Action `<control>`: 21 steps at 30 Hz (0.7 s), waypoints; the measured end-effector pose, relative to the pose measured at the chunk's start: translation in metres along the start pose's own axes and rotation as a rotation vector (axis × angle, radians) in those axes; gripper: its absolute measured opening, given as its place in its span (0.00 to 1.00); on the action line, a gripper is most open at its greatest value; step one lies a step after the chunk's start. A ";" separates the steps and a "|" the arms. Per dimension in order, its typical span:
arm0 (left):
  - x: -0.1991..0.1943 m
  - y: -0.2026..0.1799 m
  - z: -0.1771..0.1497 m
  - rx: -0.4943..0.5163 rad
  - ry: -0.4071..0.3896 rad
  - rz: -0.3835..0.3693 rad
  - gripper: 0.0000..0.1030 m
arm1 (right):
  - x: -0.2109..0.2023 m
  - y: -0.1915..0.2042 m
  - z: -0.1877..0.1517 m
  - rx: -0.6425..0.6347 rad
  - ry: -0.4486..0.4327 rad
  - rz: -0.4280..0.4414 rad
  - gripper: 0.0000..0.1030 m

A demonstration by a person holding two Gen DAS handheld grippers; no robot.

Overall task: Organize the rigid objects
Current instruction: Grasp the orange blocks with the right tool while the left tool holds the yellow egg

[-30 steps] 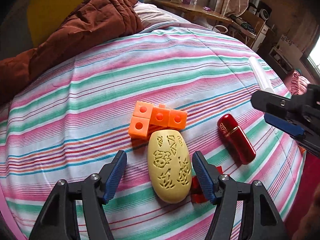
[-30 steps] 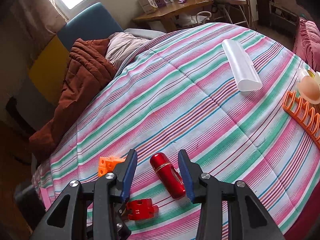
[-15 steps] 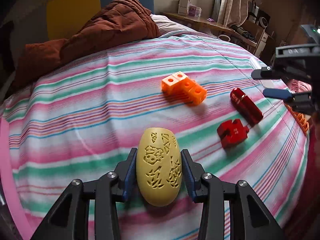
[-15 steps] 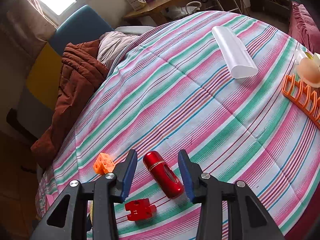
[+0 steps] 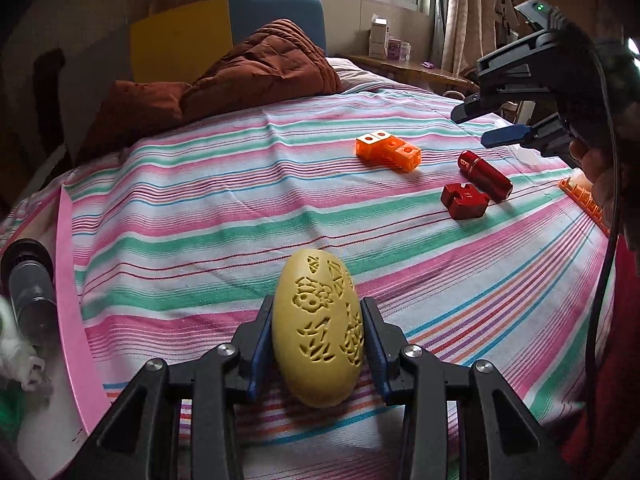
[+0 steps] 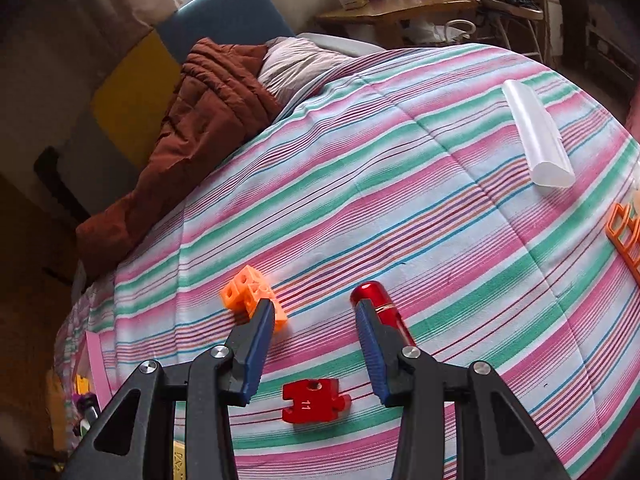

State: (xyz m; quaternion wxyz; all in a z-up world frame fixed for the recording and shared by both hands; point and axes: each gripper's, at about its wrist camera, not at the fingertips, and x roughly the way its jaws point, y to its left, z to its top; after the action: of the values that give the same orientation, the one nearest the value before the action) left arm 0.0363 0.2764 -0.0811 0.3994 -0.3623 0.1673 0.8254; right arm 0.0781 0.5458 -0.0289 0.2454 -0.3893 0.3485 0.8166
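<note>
**Carrying the carved egg off the pile**

Gripping the yellow carved egg (image 5: 319, 334), our left tongs (image 5: 318, 344) tilt downward over the striped bed (image 5: 200, 208). A second ago they stood spread around it. Our right tongs (image 6: 316, 344) gape, empty, above the red puzzle block (image 6: 314, 400); red cylinder (image 6: 380, 312) at one o'clock.

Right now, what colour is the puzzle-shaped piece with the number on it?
Red, with a white 11 on the puzzle piece; the right wrist view shows it best.

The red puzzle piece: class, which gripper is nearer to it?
Right. The right gripper hovers just above the red puzzle piece; the left gripper is farther off, holding the yellow oval.
</note>
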 end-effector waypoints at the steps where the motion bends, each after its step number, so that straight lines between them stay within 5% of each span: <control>1: 0.000 -0.001 -0.001 0.003 -0.005 0.002 0.40 | 0.002 0.007 -0.003 -0.037 0.012 0.005 0.41; 7: 0.001 0.000 -0.001 0.000 -0.016 -0.008 0.40 | 0.018 0.047 -0.019 -0.248 0.068 -0.012 0.41; 18: 0.000 0.001 -0.002 -0.016 -0.026 -0.028 0.40 | 0.098 0.091 -0.003 -0.548 0.190 -0.215 0.41; 21: 0.000 0.001 -0.002 -0.021 -0.028 -0.034 0.40 | 0.102 0.090 -0.003 -0.541 0.166 -0.177 0.28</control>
State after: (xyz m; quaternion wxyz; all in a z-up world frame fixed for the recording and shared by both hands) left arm 0.0362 0.2746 -0.0821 0.4119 -0.3575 0.1468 0.8252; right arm -0.0395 0.4992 -0.0783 0.1737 -0.5348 0.1015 0.8207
